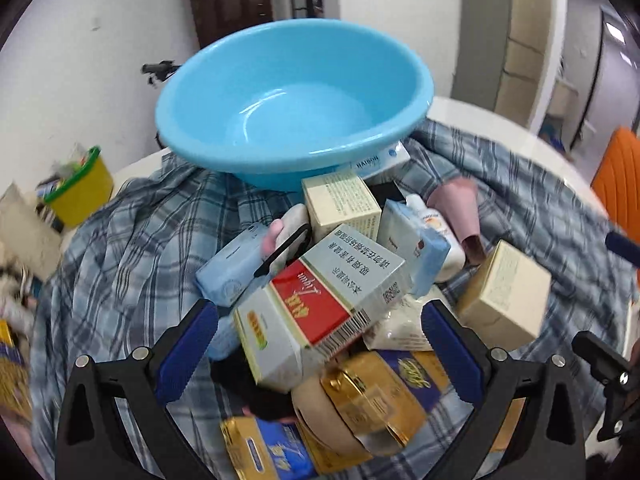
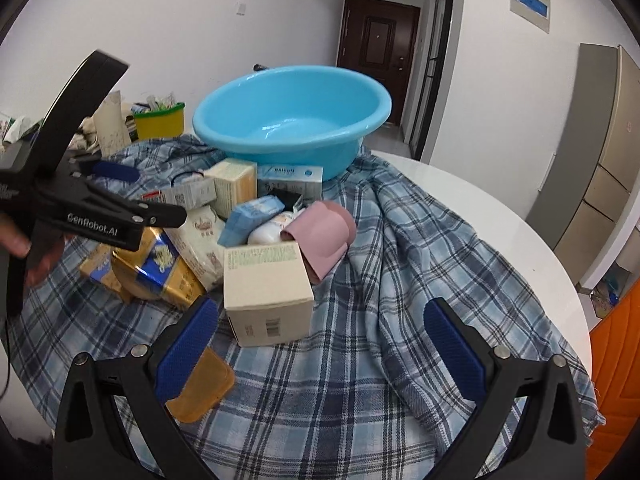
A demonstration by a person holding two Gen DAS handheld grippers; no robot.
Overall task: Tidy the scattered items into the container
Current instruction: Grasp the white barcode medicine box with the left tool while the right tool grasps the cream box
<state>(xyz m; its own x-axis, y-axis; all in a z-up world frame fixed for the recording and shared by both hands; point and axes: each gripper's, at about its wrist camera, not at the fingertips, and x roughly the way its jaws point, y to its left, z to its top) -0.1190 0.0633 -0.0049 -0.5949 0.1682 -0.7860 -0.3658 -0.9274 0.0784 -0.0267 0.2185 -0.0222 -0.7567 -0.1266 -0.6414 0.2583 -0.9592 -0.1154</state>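
An empty light blue basin (image 1: 294, 104) (image 2: 292, 120) stands at the far side of a plaid cloth (image 2: 360, 360). In front of it lies a pile of boxes and packets. My left gripper (image 1: 320, 344) is open over the pile, and a red and white box (image 1: 320, 304) lies untouched between its blue pads. My right gripper (image 2: 320, 344) is open too, low over the cloth. A cream box (image 2: 268, 292) sits just ahead of its left finger, and an amber lid (image 2: 204, 388) lies under that finger. The pile also holds a pink cup (image 2: 324, 236) and gold and blue packets (image 2: 160, 264).
The cloth covers a round white table (image 2: 480, 208) whose edge curves close on the right. A yellow bin (image 2: 160, 120) with clutter stands behind the table on the left. An orange chair (image 2: 616, 360) is at the right edge. A hand holds the left gripper (image 2: 148, 194).
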